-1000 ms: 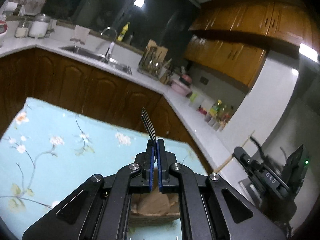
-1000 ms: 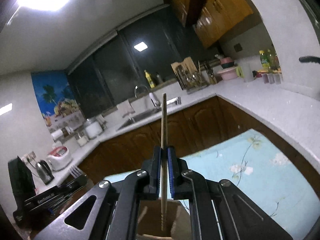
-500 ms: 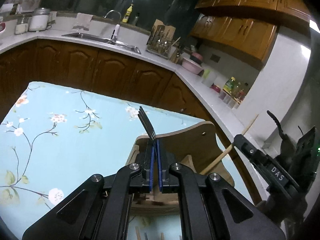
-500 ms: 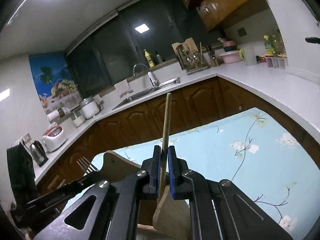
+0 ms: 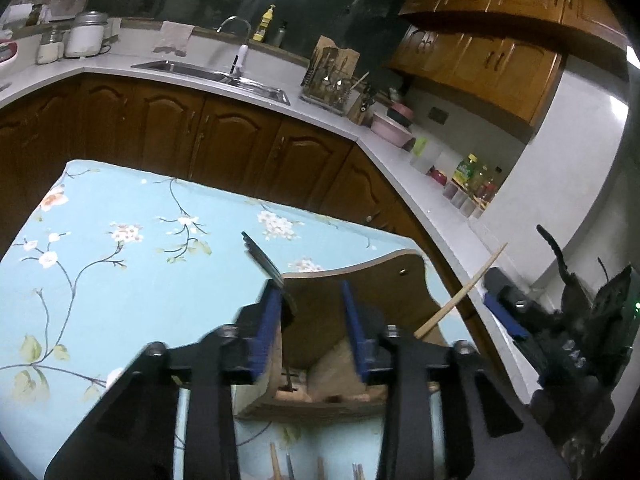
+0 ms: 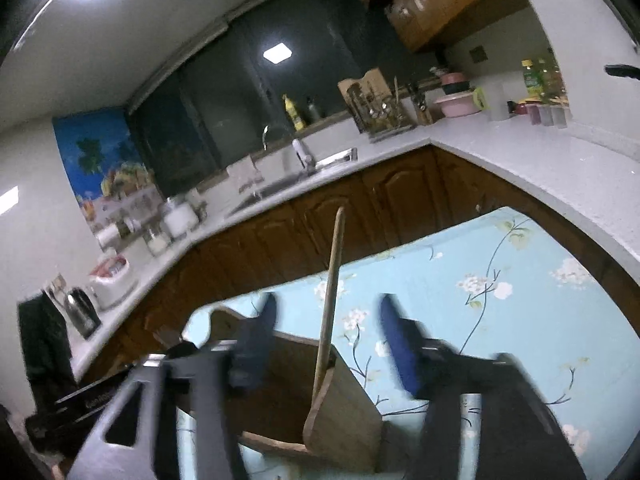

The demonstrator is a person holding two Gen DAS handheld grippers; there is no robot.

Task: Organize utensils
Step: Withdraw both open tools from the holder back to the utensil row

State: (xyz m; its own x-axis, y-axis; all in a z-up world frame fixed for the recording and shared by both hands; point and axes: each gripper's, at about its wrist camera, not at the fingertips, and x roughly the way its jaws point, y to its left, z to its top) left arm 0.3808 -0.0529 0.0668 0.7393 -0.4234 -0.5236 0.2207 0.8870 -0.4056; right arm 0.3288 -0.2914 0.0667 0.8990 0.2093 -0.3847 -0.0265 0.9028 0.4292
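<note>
A wooden utensil holder (image 5: 360, 320) stands on the floral blue tablecloth (image 5: 120, 264); it also shows in the right wrist view (image 6: 296, 396). My left gripper (image 5: 312, 316) is open just above the holder, and a metal fork (image 5: 266, 264) leans inside it against the left finger. My right gripper (image 6: 328, 340) is open above the holder, and a wooden chopstick (image 6: 330, 300) stands free between the fingers, its lower end in the holder. The chopstick (image 5: 460, 292) and right gripper (image 5: 560, 344) also show in the left wrist view.
Several loose utensil tips (image 5: 304, 464) lie on the cloth at the near edge. Brown cabinets (image 5: 200, 140) and a grey counter with sink (image 5: 216, 72), drying rack (image 5: 332, 80) and bottles (image 5: 472, 184) curve around the table's far and right sides.
Both grippers have opened and let go: the fork and the chopstick now rest in the holder. Both grippers came down closer to the holder over the last second.
</note>
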